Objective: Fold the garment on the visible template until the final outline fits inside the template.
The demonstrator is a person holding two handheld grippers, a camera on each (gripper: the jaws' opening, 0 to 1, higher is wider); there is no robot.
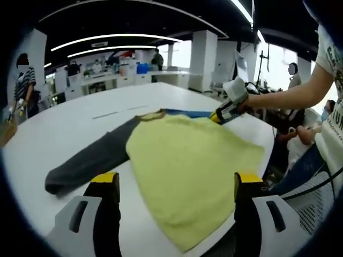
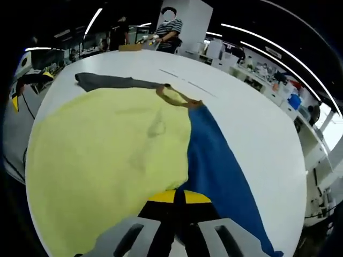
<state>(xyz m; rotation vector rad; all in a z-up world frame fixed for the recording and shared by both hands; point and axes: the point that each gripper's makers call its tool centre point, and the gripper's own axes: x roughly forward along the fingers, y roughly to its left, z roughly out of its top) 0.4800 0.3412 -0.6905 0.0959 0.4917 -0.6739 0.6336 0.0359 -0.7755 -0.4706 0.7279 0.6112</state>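
Observation:
The garment's pale yellow body [image 1: 187,171] lies flat on the white table [image 1: 64,126]. Its grey sleeve [image 1: 91,163] reaches left and its blue sleeve [image 1: 187,113] runs along the far side. My left gripper [image 1: 177,179] is open, its yellow-tipped jaws standing wide apart over the body's near part. A hand holds my right gripper [image 1: 225,112] at the far shoulder. In the right gripper view, that gripper [image 2: 177,197] is shut where the yellow body [image 2: 102,155] meets the blue sleeve [image 2: 225,171]. The grey sleeve [image 2: 107,81] lies beyond the brown collar [image 2: 177,97].
Thin dark line marks [image 1: 120,112] sit on the table beyond the collar, also visible as line marks [image 2: 187,83] in the right gripper view. The table edge [image 1: 268,160] is close on the right, by a person in a white shirt [image 1: 332,107]. Desks and people stand far behind.

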